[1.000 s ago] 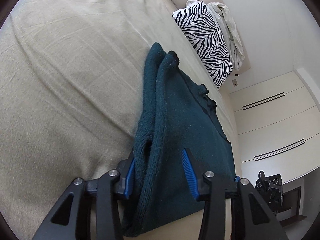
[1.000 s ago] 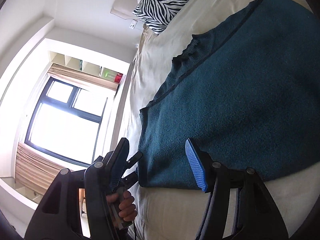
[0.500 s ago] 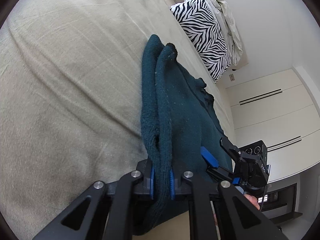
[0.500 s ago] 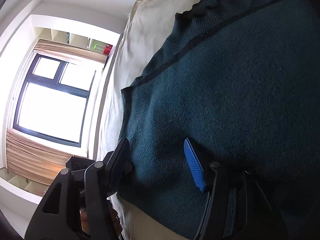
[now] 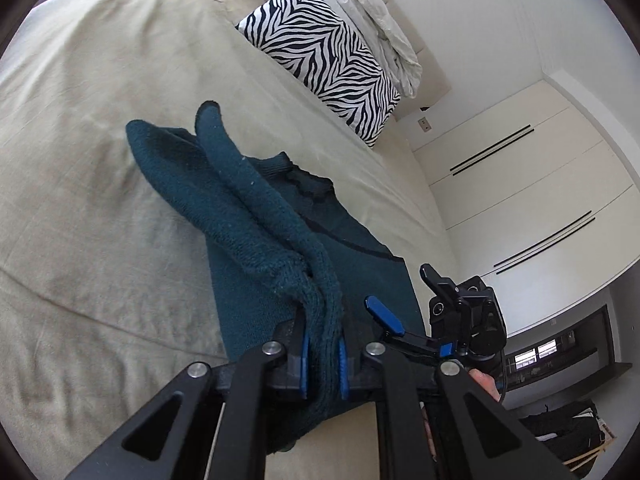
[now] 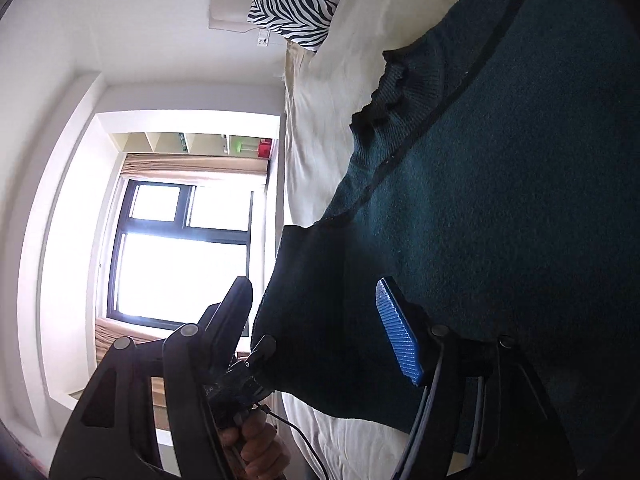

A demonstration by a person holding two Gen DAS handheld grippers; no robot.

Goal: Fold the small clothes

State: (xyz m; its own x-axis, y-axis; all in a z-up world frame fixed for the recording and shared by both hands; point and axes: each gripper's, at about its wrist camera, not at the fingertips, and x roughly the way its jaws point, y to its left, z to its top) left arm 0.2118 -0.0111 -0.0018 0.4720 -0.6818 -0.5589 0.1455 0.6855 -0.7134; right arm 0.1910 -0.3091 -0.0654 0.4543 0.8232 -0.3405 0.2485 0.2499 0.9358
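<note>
On the bed [image 5: 100,120], left jaws now clamp the lifted sweater [image 5: 248,216] edge; right jaws are opening over it

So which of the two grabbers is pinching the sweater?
The left gripper: its jaws are squeezed shut on the green sweater. The right gripper has its jaws opening, not pinching.

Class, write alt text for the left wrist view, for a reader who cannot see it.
The left gripper is shut on a bunched edge of a dark teal sweater lying on a beige bed. A zebra-print pillow sits at the far end.
</note>
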